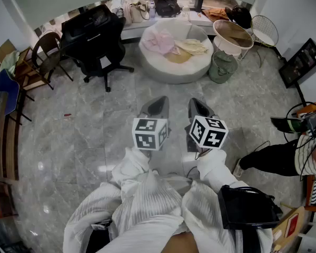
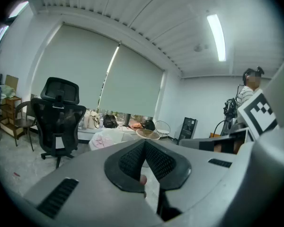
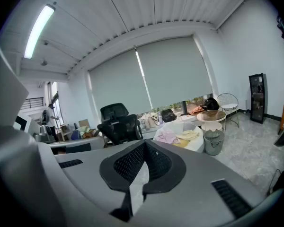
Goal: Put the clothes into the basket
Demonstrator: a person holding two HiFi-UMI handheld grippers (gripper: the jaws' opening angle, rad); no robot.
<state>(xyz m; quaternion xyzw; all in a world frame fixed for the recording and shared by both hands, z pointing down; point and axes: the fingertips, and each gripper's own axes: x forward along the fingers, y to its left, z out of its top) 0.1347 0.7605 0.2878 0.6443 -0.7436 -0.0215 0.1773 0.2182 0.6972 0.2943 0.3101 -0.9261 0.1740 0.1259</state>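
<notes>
The clothes (image 1: 175, 45), pink, cream and yellow pieces, lie on a round white pouf (image 1: 174, 70) across the floor; they also show as clothes (image 2: 103, 140) and clothes (image 3: 176, 135) in the two gripper views. A grey-green basket (image 1: 221, 66) stands on the floor right of the pouf, and the basket (image 3: 213, 142) is small in the right gripper view. My left gripper (image 1: 157, 105) and right gripper (image 1: 199, 108) are held side by side over bare floor, well short of the pouf. Both are shut with nothing between the jaws, left gripper (image 2: 144, 144) and right gripper (image 3: 145, 144).
A black office chair (image 1: 95, 41) stands left of the pouf, with wooden chairs (image 1: 45, 57) further left. A round side table (image 1: 233, 36) and a wire chair (image 1: 265, 30) are behind the basket. A person (image 1: 284, 154) sits at the right. Marble floor (image 1: 95, 130) lies between.
</notes>
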